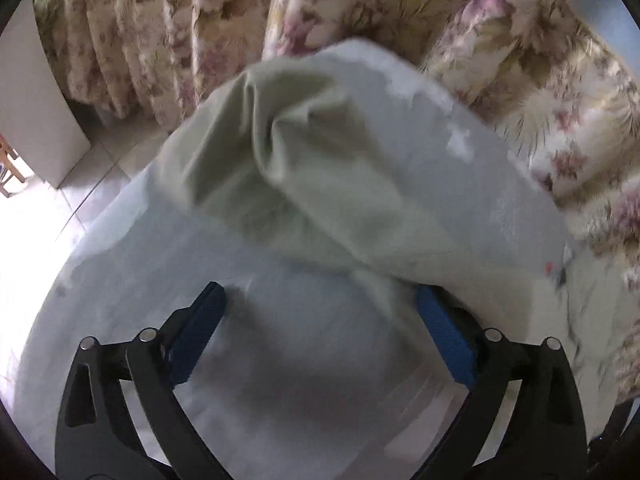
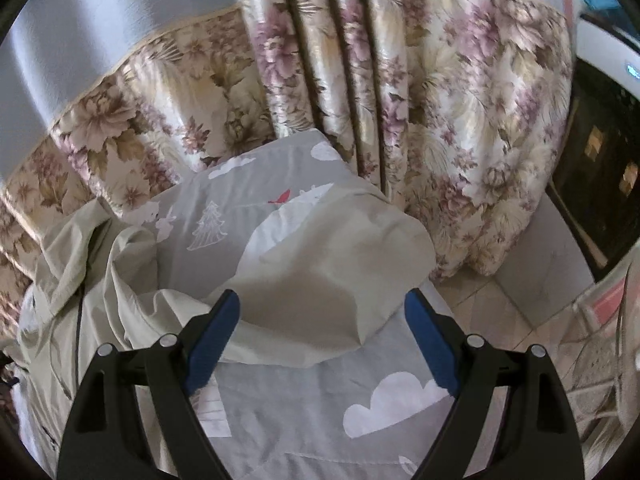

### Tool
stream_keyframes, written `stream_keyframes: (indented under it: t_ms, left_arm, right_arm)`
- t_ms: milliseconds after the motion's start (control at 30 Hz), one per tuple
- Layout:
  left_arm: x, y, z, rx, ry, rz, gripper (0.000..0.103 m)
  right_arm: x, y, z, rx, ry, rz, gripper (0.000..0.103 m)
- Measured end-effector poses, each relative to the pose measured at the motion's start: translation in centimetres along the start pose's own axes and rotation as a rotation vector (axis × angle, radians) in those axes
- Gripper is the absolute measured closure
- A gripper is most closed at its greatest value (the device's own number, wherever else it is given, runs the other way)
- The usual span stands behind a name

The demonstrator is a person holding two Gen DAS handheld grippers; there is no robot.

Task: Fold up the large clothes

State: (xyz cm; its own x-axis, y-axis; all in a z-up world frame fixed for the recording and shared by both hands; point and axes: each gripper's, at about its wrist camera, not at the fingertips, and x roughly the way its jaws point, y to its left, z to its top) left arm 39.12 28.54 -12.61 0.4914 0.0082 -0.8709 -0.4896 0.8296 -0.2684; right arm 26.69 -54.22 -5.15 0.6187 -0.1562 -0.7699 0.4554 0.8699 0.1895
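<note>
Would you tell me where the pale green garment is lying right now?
In the right wrist view the pale green garment lies crumpled on the grey cloud-print sheet, just ahead of the open right gripper, before the floral curtain.

A pale sage-green garment (image 2: 320,280) lies crumpled and loosely heaped on the grey patterned bedsheet (image 2: 280,412).

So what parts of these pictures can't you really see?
- What kind of garment the pale green garment is: bunched up in both views, its shape hidden in its own folds.
- Its left end: cut off by the right wrist view's edge.
- The sheet's cloud print: smeared by blur in the left wrist view.
- Right fingertip of the left gripper: the garment covers it.
</note>
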Motion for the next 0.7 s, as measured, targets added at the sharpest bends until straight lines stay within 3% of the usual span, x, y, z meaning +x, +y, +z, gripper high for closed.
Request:
stream_keyframes:
  t_ms: [33, 100, 133, 167, 233, 300, 367, 467, 567, 633, 700]
  left_arm:
    - [0.4, -0.4, 0.3, -0.003, 0.001, -0.023, 0.017]
    - [0.9, -1.6, 1.3, -0.008, -0.005, -0.083, 0.049]
    - [1.0, -2.4, 1.8, -0.001, -0.002, -0.119, 0.087]
    - [1.0, -2.7, 2.0, 0.004, -0.002, -0.139, 0.101]
    - [0.0, -3.7, 2.5, 0.006, -0.020, -0.188, 0.102]
    - [-2.2, -3.8, 2.6, 0.016, -0.052, -0.224, 0.102]
    - [-5.3, -3.1, 2.8, 0.003, -0.095, -0.268, 0.102]
    - [-10.0, -1.2, 2.7, 0.015, -0.111, -0.265, 0.102]
    - [-11.4, -0.8, 1.4, 0.127, -0.102, -0.116, 0.099]
    - [-9.1, -0.2, 0.4, 0.192, -0.067, 0.039, 0.098]
    - [-6.1, 1.1, 0.3, 0.181, 0.018, 0.072, 0.093]
  right_arm:
    - [-0.1, -0.6, 0.0, 0.033, 0.002, 0.012, 0.018]
    - [-0.3, -1.6, 0.1, 0.102, 0.002, 0.057, 0.018]
    - [-0.1, -2.3, 0.3, 0.152, 0.010, 0.092, 0.018]
    - [0.2, -2.5, 0.4, 0.175, 0.024, 0.108, 0.018]
    - [1.8, -2.3, 0.6, 0.209, 0.077, 0.139, 0.018]
    - [3.5, -2.1, 0.4, 0.254, 0.132, 0.113, 0.018]
    - [4.2, -2.8, 0.3, 0.339, 0.124, 0.104, 0.018]
    - [5.0, -3.2, 0.2, 0.393, 0.128, 0.108, 0.018]
    - [5.1, -3.3, 0.1, 0.387, 0.129, 0.095, 0.018]
    - [5.6, -3.5, -0.1, 0.391, 0.140, 0.090, 0.018]
    - [6.2, -3.6, -0.1, 0.395, 0.149, 0.115, 0.018]
